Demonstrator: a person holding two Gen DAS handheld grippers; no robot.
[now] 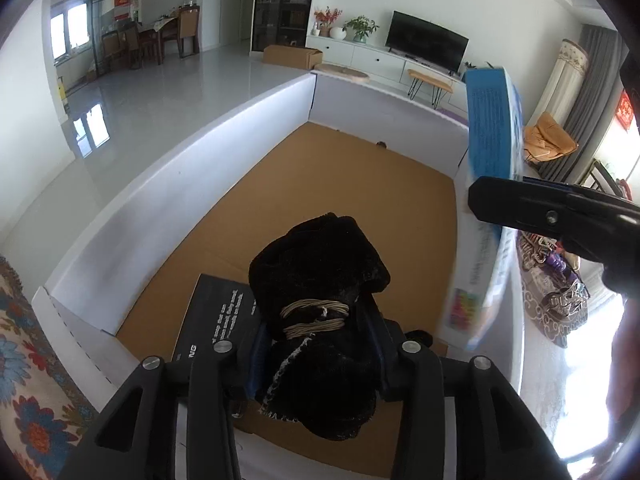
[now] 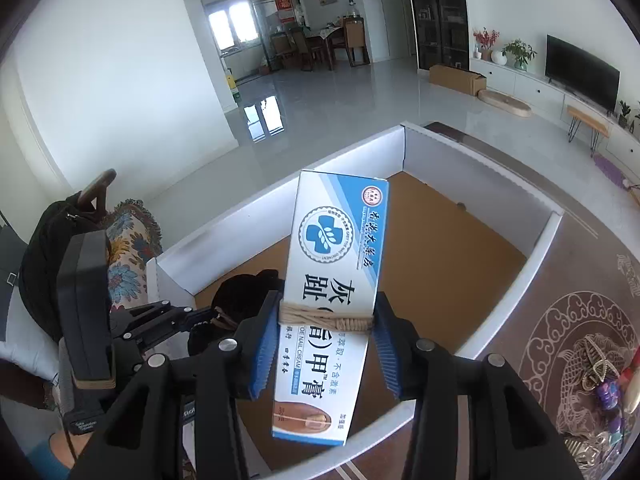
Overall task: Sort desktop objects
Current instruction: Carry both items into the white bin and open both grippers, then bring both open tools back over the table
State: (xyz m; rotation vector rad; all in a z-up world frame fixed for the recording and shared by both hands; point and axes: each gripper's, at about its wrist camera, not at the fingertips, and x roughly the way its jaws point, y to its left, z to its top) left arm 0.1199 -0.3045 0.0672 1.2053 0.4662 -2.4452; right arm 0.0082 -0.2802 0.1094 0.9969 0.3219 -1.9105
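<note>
My left gripper [image 1: 318,320] is shut on a black fuzzy cloth bundle [image 1: 320,272] and holds it over the near end of a white-walled cardboard box [image 1: 160,200]. A black flat box [image 1: 218,316] lies on the box floor under it. My right gripper [image 2: 326,320] is shut on a blue and white nail cream carton [image 2: 334,272], held upright above the same box [image 2: 500,176]. In the left wrist view the carton [image 1: 490,136] and the right gripper's finger [image 1: 540,210] show at the right. In the right wrist view the left gripper [image 2: 208,316] holds the black cloth [image 2: 240,288] at the left.
A brown patterned mat [image 2: 580,312] to the right of the box carries several small items [image 2: 604,384]. A floral cloth [image 1: 28,360] lies left of the box. A black bag [image 2: 52,256] stands at the far left.
</note>
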